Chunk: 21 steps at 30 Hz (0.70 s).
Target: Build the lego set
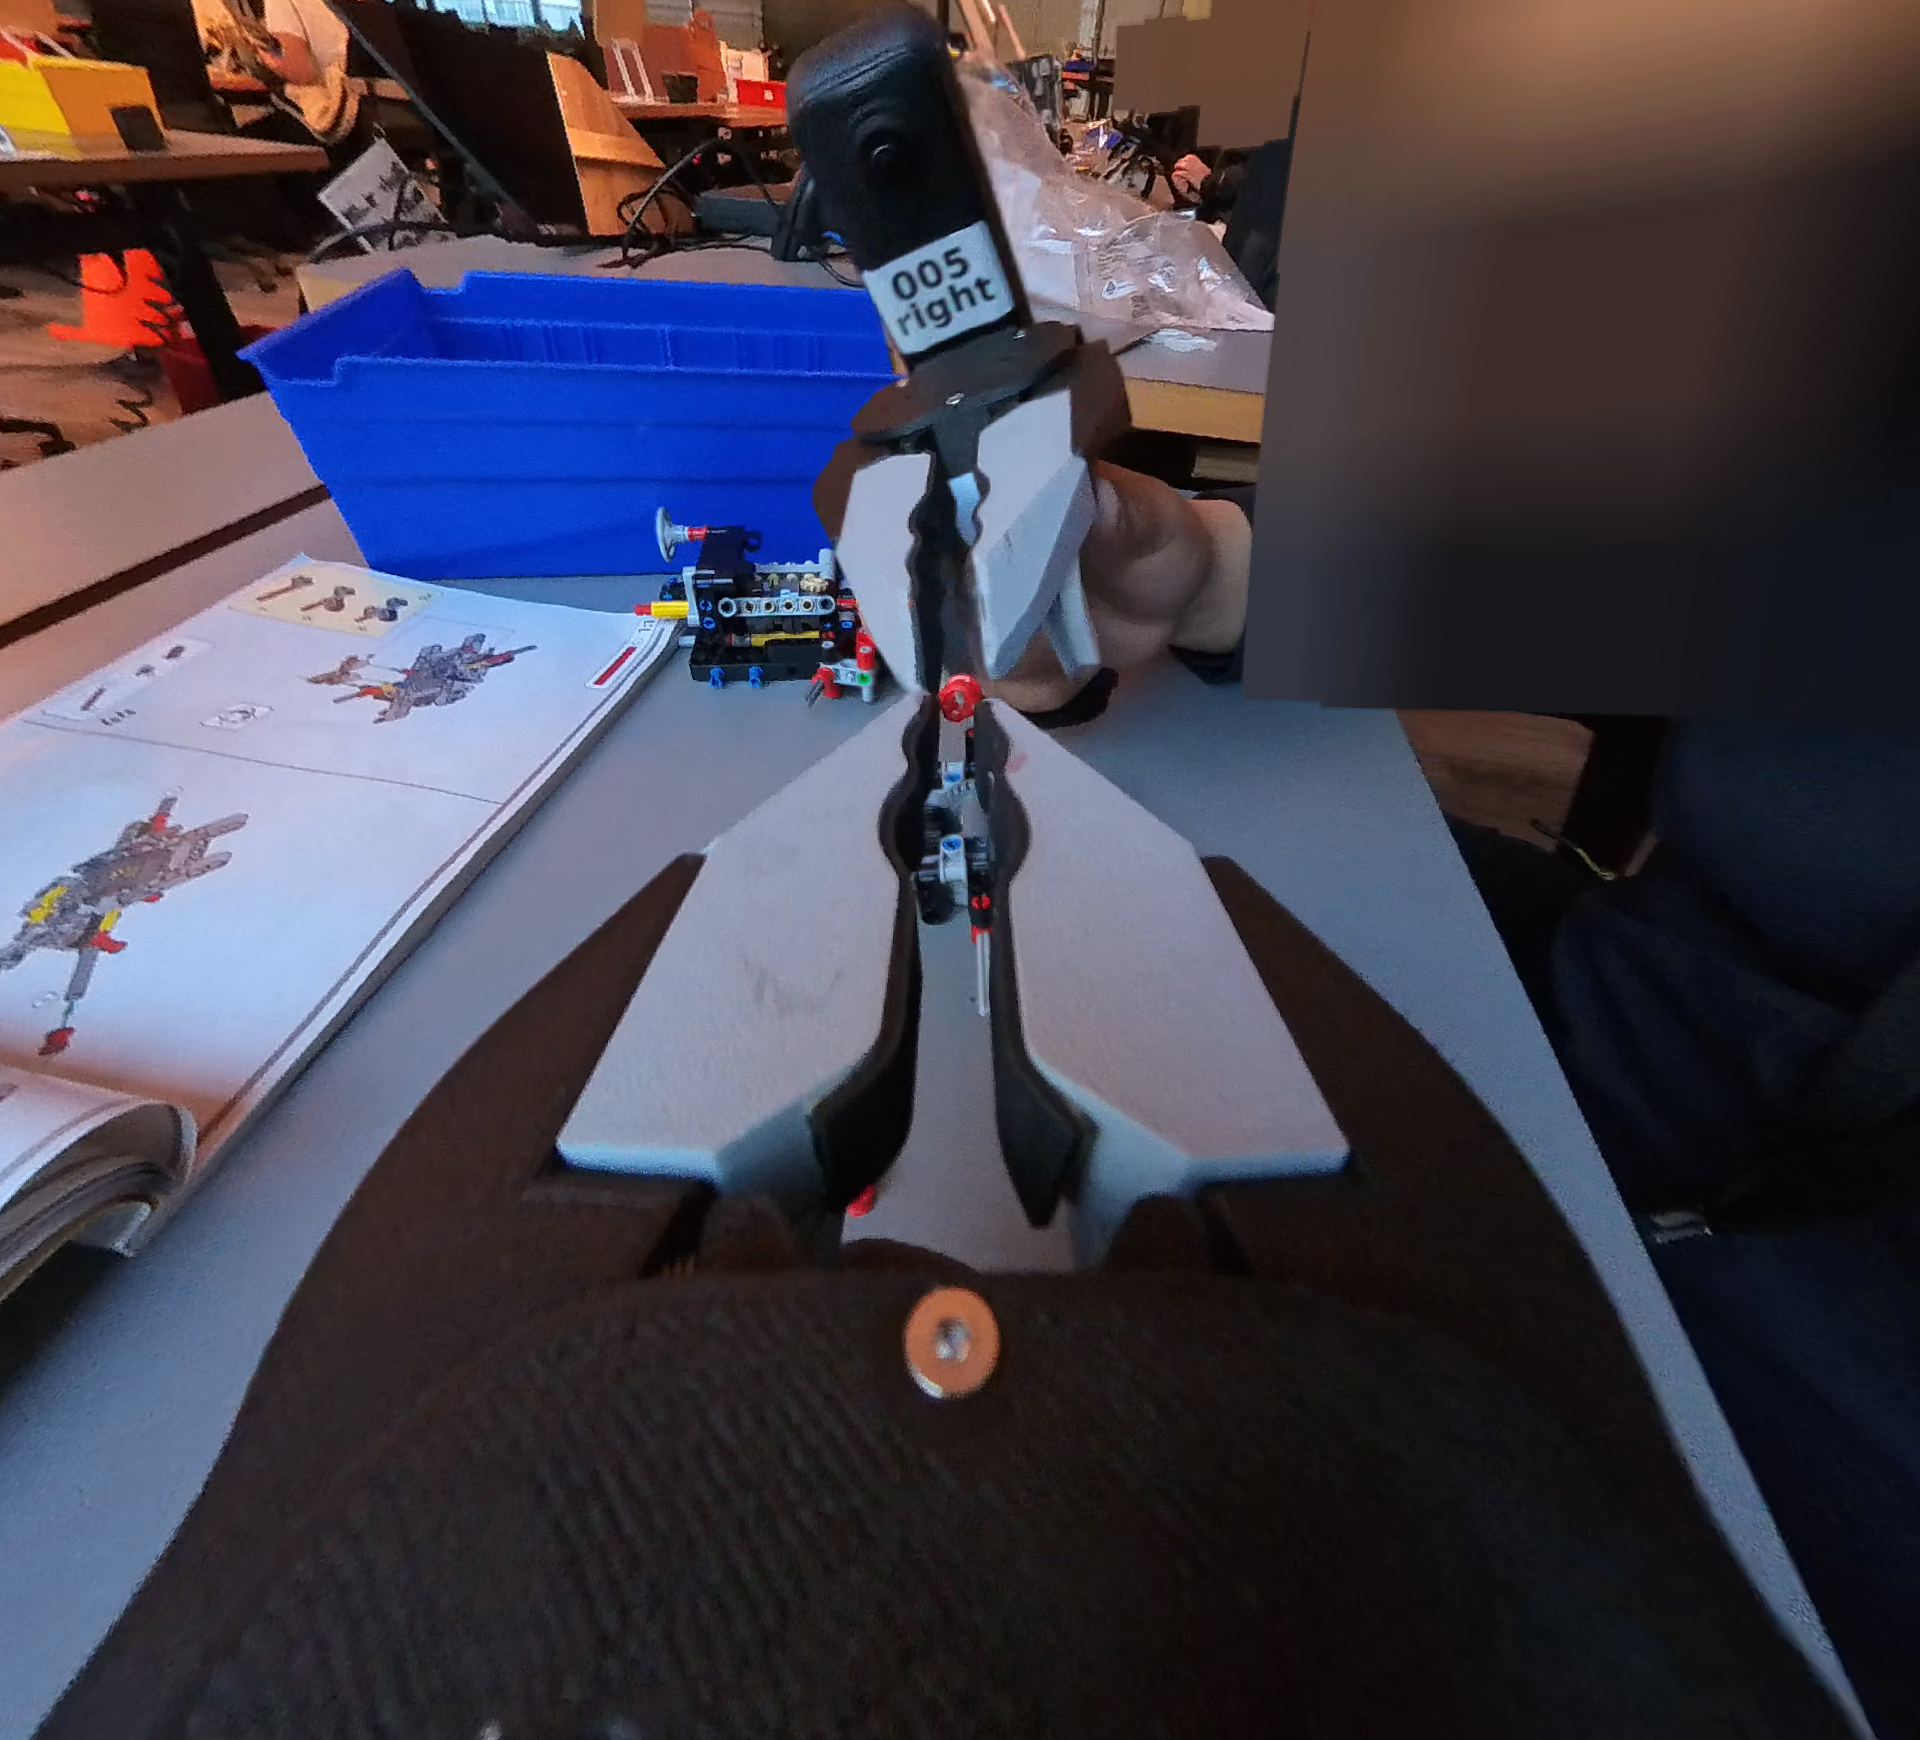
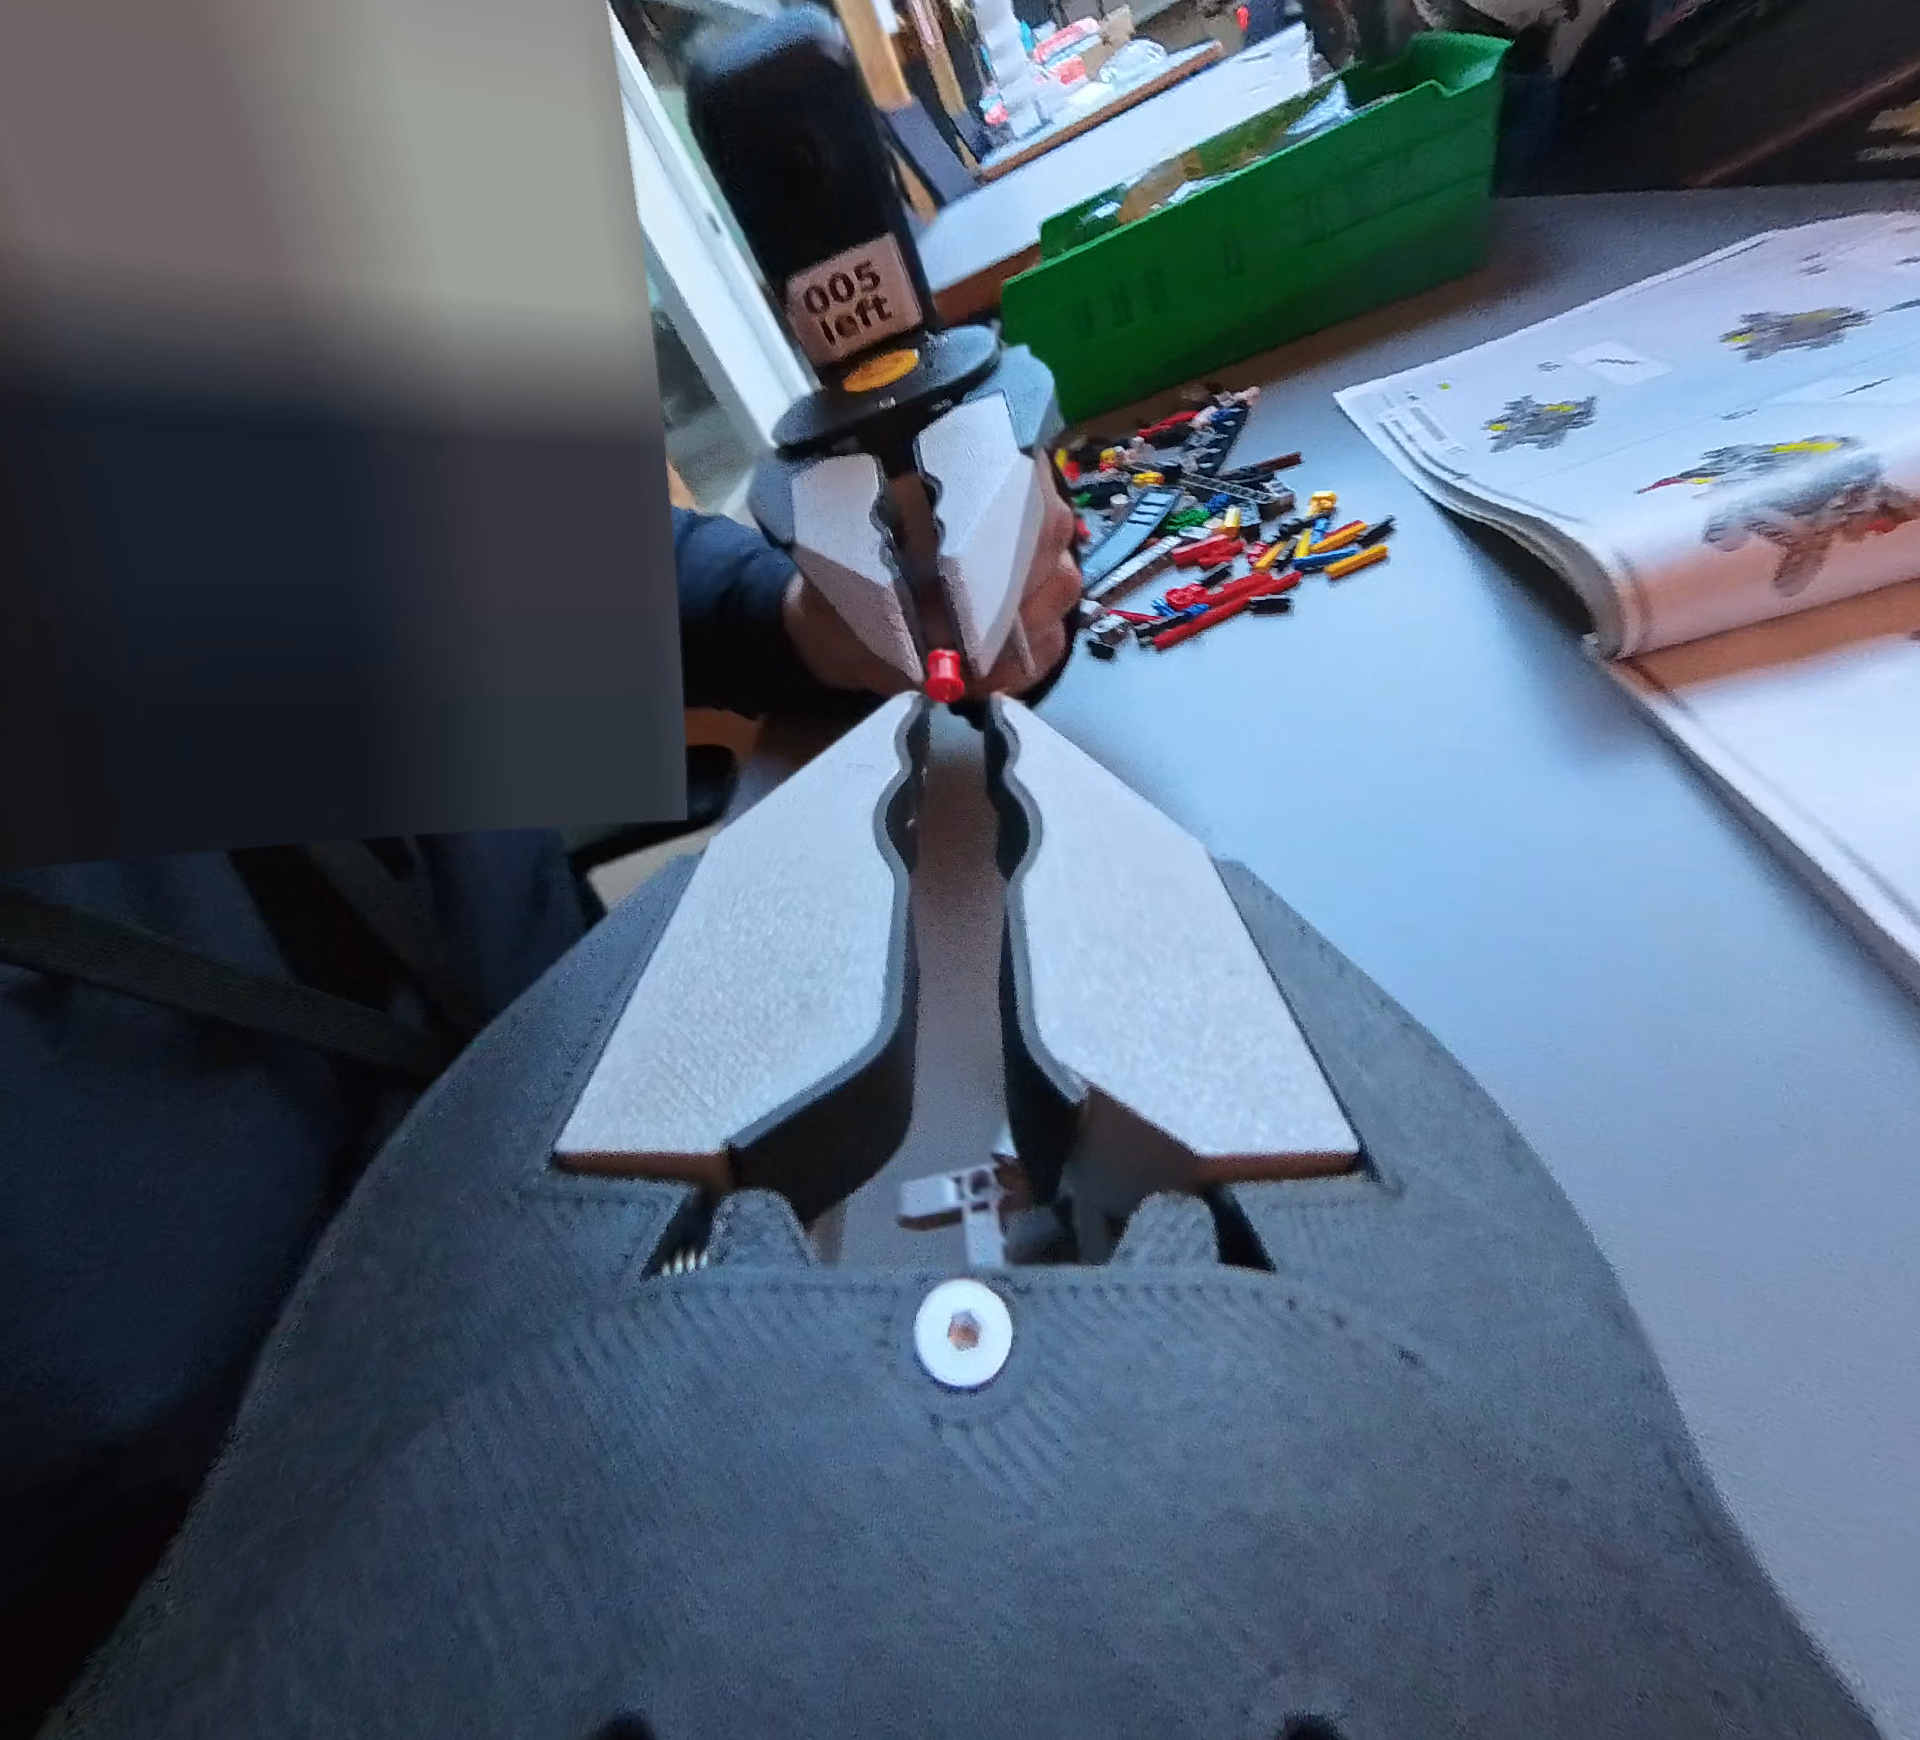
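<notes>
Left wrist view: ridged red bush (image 1: 958, 696)

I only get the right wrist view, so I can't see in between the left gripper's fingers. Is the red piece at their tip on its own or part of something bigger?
Observer: Something bigger. In the left wrist view the left gripper is shut on a small black and grey assembly that runs back between its fingers. The red piece sits at the assembly's front end.
Operator: Where is the main model? I see only loose pieces.
Observer: A partly built model stands on the table, in front of a blue bin.
Operator: And relative to the booklet?
Observer: It is beside the far right corner of the open booklet.
</notes>
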Motion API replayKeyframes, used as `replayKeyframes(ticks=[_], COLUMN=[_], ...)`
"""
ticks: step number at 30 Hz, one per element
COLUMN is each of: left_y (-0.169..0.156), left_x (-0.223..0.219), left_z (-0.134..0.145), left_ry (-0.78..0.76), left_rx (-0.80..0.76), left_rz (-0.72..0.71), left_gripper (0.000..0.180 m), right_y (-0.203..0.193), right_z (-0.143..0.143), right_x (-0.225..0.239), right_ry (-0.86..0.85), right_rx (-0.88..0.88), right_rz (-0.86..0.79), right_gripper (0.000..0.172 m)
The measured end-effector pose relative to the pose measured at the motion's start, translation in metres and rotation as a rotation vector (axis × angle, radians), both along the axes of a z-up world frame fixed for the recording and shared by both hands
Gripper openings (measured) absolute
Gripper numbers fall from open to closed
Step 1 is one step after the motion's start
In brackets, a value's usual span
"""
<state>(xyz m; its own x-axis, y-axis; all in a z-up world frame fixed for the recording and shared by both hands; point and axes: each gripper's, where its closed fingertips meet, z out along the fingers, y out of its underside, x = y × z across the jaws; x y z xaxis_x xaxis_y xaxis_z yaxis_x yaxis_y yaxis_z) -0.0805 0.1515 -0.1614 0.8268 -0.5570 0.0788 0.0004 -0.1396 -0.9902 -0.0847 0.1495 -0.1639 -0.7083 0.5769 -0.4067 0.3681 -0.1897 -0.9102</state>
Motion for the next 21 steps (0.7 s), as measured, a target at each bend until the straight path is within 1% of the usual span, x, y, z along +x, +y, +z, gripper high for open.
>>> replayKeyframes(ticks=[2, 4, 11, 21], left_y=[-0.0001, -0.0005, -0.0012, -0.0023], left_x=[0.0009, 0.0025, 0.0058, 0.0079], left_z=[0.0004, 0.0018, 0.0030, 0.0037], left_ry=[0.021, 0.027, 0.044, 0.073], left_rx=[0.013, 0.025, 0.046, 0.062], left_rz=[0.005, 0.003, -0.002, -0.001], left_gripper=[0.004, 0.004, 0.004, 0.003], right_y=[-0.0008, -0.0002, -0.0075, -0.0091], right_z=[0.0067, 0.0095, 0.0062, 0.0071], right_x=[0.0021, 0.0032, 0.0045, 0.0055], right_ry=[-0.017, -0.029, -0.056, -0.090], right_rx=[-0.076, -0.117, -0.125, -0.192], right_rz=[0.028, 0.044, 0.078, 0.113], right_gripper=[0.007, 0.007, 0.006, 0.004])
